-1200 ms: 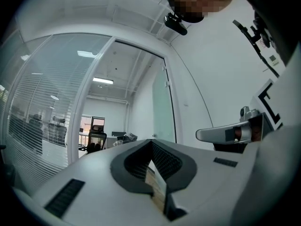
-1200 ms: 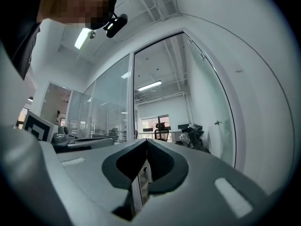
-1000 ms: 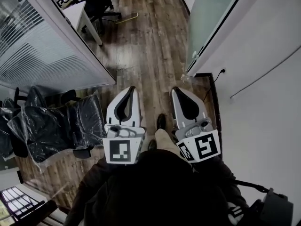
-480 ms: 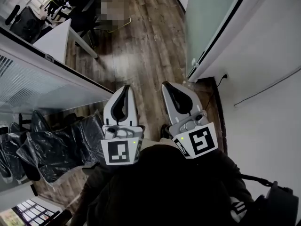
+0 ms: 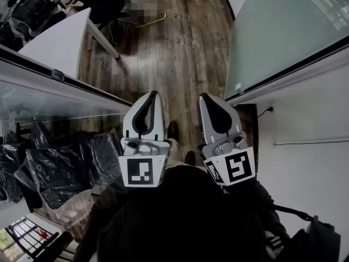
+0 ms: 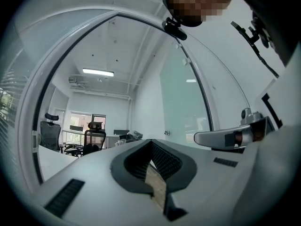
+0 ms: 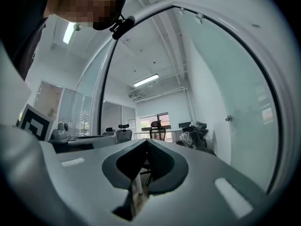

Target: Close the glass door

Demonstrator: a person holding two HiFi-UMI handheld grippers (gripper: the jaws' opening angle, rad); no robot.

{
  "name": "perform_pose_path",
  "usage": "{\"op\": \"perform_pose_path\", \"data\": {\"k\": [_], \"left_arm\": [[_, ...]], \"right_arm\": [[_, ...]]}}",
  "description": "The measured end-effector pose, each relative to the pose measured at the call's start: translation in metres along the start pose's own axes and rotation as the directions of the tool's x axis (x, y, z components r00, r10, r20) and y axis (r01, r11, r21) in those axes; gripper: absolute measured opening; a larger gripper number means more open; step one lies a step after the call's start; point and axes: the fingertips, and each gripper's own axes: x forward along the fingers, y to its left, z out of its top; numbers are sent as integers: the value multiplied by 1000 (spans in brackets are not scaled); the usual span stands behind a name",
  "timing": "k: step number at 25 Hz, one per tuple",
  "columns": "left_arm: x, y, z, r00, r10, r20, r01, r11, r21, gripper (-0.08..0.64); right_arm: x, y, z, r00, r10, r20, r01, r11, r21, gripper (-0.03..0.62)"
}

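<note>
while both claws hang over the wooden floor (image 5: 174, 48), the door (image 5: 283, 31) stands ahead and to the right, well apart from them. in the head view it is a large pane of frosted, pale green glass with a dark strip along its lower edge, and light streaks reflect near its top right corner. a white wall (image 5: 311, 168) runs on from it, to the right of the right claw. in the right gripper view the door (image 7: 244, 102) fills the right side, milky and smooth, with a small metal fitting (image 7: 229, 119) on it. the left claw (image 5: 154, 95) is clenched, tips together, with nothing in it. the right claw (image 5: 204, 98) is likewise clenched and empty. the two point forward side by side, near each other. a white table (image 5: 60, 42) stands at upper left, and chairs (image 5: 60, 162) wrapped in black plastic sit left of the left claw.
</note>
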Motion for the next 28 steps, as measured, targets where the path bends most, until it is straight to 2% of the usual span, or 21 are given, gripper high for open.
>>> {"op": "perform_pose_path", "data": {"k": [5, 9, 13, 17, 23, 28], "left_arm": [[70, 48, 2, 999, -30, 19, 30, 1000, 3, -3], [104, 76, 5, 999, -46, 18, 46, 999, -14, -3], [142, 73, 10, 996, -84, 31, 84, 996, -8, -3], [192, 70, -2, 994, -109, 10, 109, 994, -6, -3], [287, 61, -14, 991, -135, 10, 135, 991, 14, -3], [376, 45, -10, 991, -128, 35, 128, 992, -5, -3]], "right_arm": [[85, -22, 4, 1000, -5, 13, 5, 1000, 9, 3], [125, -30, 12, 1000, -17, 11, 17, 1000, -15, 3], [142, -60, 24, 998, -57, 25, 57, 998, -27, 3], [166, -102, 25, 996, -88, 36, 89, 995, -35, 3], [216, -183, 21, 992, -110, 59, 112, 993, -29, 3], [252, -260, 33, 990, -111, 89, 115, 992, -44, 2]]}}
